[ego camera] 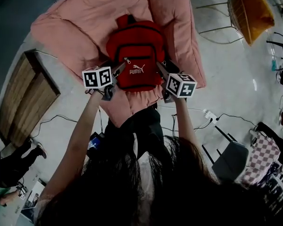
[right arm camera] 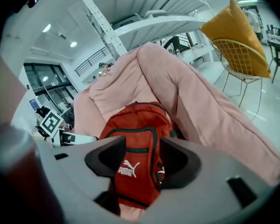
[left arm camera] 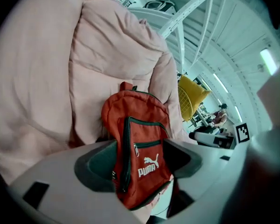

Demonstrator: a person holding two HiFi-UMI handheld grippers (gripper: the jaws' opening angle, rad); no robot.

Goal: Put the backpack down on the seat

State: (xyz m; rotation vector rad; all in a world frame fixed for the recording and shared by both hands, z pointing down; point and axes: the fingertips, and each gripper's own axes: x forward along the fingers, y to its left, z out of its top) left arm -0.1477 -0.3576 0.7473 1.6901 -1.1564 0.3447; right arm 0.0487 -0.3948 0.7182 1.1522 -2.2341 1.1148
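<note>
A red backpack (ego camera: 134,55) with a white logo rests upright on the pink cushioned seat (ego camera: 85,18), leaning against its back. My left gripper (ego camera: 119,70) hangs at the bag's lower left corner, jaws open. At the lower right corner my right gripper (ego camera: 160,68) is also open. In the left gripper view the backpack (left arm camera: 135,125) shows beyond the spread jaws of the left gripper (left arm camera: 140,160), with no pad pressing on it. The right gripper view gives the same: the backpack (right arm camera: 135,125) lies past the wide jaws of the right gripper (right arm camera: 142,160), against the pink seat (right arm camera: 210,111).
A wire chair with a yellow cushion (ego camera: 252,8) stands to the right of the seat. A wooden board (ego camera: 23,98) lies on the floor at left. Cables and a power strip (ego camera: 210,115) run across the floor. A grey chair (ego camera: 231,159) and a checkered bag (ego camera: 262,157) are at lower right.
</note>
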